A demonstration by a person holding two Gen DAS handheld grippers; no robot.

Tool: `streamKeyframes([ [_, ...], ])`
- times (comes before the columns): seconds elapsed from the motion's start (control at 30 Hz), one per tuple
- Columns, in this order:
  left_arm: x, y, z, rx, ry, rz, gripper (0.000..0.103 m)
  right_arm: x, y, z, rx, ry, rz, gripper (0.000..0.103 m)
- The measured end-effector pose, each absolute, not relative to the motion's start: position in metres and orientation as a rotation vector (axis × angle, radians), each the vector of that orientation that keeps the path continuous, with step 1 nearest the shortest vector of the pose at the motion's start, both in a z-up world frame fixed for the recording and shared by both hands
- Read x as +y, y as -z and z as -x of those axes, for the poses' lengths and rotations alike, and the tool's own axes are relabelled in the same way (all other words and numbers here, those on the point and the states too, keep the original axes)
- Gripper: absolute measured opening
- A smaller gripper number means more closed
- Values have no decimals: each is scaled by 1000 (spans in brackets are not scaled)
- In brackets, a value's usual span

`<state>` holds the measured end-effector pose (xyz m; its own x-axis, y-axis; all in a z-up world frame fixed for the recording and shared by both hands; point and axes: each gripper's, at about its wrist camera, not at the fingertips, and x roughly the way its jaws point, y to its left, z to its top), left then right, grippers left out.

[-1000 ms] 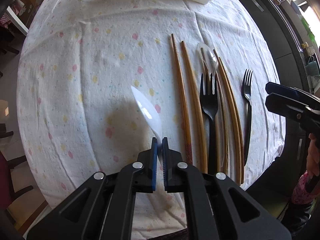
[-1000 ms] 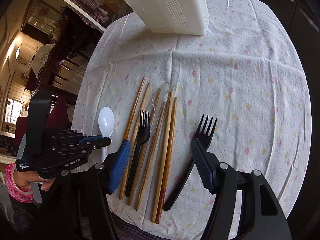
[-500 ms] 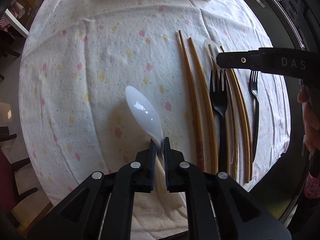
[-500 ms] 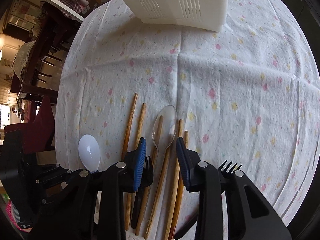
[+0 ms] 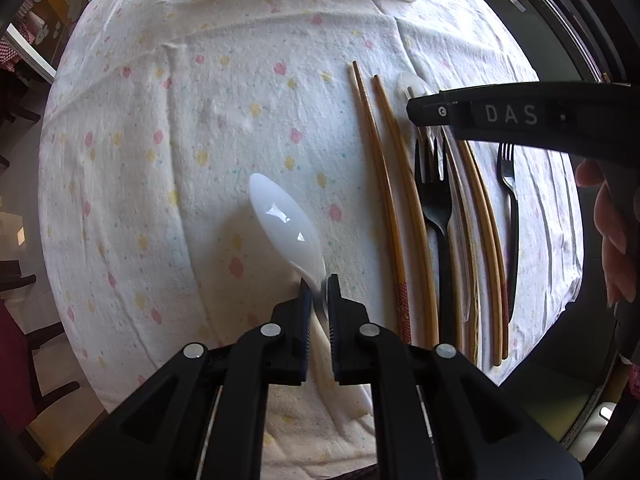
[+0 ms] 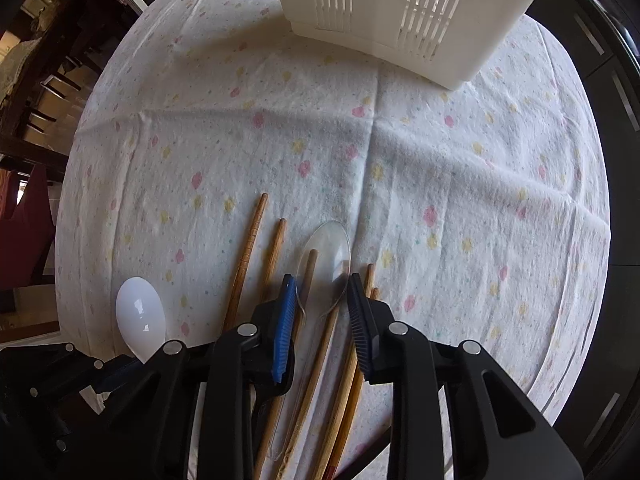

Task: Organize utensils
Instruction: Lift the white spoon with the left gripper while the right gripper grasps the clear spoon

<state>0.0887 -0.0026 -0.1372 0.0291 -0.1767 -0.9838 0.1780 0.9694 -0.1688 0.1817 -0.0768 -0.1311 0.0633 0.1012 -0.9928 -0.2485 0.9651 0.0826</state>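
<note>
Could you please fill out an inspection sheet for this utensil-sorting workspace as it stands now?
Surface: round table under a white flowered cloth, creased.
Job's things: white spoon held off the cloth; clear spoon, chopsticks, black fork and metal fork lying in a row; slotted white basket at the far edge.
Clutter: nothing seen.
Grippers: left gripper shut on the white spoon's handle; right gripper open, straddling the clear spoon.
Cables: nothing seen.
Surroundings: dark chairs at the left in the right wrist view.
</note>
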Motion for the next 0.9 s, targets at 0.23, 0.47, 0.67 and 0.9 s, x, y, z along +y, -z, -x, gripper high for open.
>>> streamKeyframes([
  [0.23,6,140,-92,1513,287,18,8,-96,114,-165,1446,-339,27,27],
  [0.47,10,138,-91,1493,301,19,5,-135,84,-142,1337,-394,-72,27],
  [0.67,5,132,-94,1484,298,16,5,-163,55,-123,1265,-430,-124,27],
  [0.9,5,116,-97,1459,303,4,5,-181,24,-106,1190,-454,-141,27],
])
